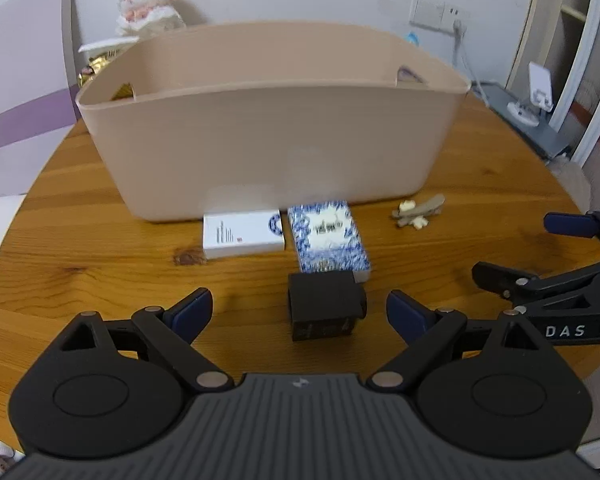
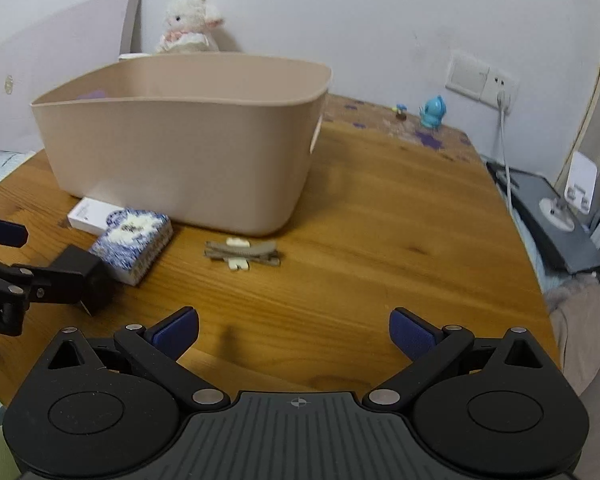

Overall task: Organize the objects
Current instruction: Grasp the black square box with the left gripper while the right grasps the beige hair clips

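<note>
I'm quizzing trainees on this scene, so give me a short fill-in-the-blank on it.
1. The left tongs are ___, the black box between their fingers.
2. The blue patterned box lies beside a ___ box.
3. The hair clip lies on the ___.

Missing: open; white; table

On the tabletop [image 1: 100,248] before me stands the bin [image 1: 272,136], with a plush toy [image 1: 148,0] behind it by the wall. Just in front of the bin lie two boxes side by side, the flat box [image 1: 242,234] left of the patterned box [image 1: 330,236]. A small cube [image 1: 324,306] sits nearer me, between the fingers of my left hand-held gripper [image 1: 300,312]. A hair clip [image 1: 418,212] lies to the right.
</note>
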Demonstrator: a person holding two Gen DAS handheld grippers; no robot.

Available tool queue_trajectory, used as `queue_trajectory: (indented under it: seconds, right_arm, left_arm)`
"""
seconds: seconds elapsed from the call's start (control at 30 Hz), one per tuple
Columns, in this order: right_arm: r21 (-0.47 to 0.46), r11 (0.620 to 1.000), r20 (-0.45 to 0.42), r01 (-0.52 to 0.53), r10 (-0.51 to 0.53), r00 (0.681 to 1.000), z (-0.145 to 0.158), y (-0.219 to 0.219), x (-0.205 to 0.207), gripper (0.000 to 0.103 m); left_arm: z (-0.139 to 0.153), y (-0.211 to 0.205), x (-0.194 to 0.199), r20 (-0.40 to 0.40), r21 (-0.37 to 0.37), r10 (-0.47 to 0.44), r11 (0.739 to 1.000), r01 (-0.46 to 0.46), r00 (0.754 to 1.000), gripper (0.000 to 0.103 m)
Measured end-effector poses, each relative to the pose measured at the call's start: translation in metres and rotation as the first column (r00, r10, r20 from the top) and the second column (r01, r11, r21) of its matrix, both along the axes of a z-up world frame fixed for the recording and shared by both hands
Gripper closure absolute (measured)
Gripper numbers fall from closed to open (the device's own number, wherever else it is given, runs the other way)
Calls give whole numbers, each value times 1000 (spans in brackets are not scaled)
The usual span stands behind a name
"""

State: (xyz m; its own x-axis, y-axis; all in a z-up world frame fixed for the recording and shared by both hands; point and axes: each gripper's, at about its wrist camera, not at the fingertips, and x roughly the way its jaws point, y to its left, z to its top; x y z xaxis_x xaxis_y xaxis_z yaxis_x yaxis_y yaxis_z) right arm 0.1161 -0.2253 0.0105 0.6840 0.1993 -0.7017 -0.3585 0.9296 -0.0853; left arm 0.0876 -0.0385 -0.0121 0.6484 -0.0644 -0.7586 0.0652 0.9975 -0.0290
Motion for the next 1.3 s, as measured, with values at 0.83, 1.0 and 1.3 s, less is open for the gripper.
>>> queue_trajectory:
  seconds: [0.83,1.0,1.3]
  right_arm:
    - [85,996,-6,20,-20,1000,-36,36,56,0]
    - [93,995,14,35,-36,999,-38,43,59,6]
    - [103,995,29,5,-8,1000,-30,45,53,48]
  left_arm:
    - [-22,18,29,-38,17,31,999,-30,999,11]
    - [-20,26,27,-29,12,38,999,-38,999,19]
    - [-18,34,17,7,26,40,999,-40,999,47]
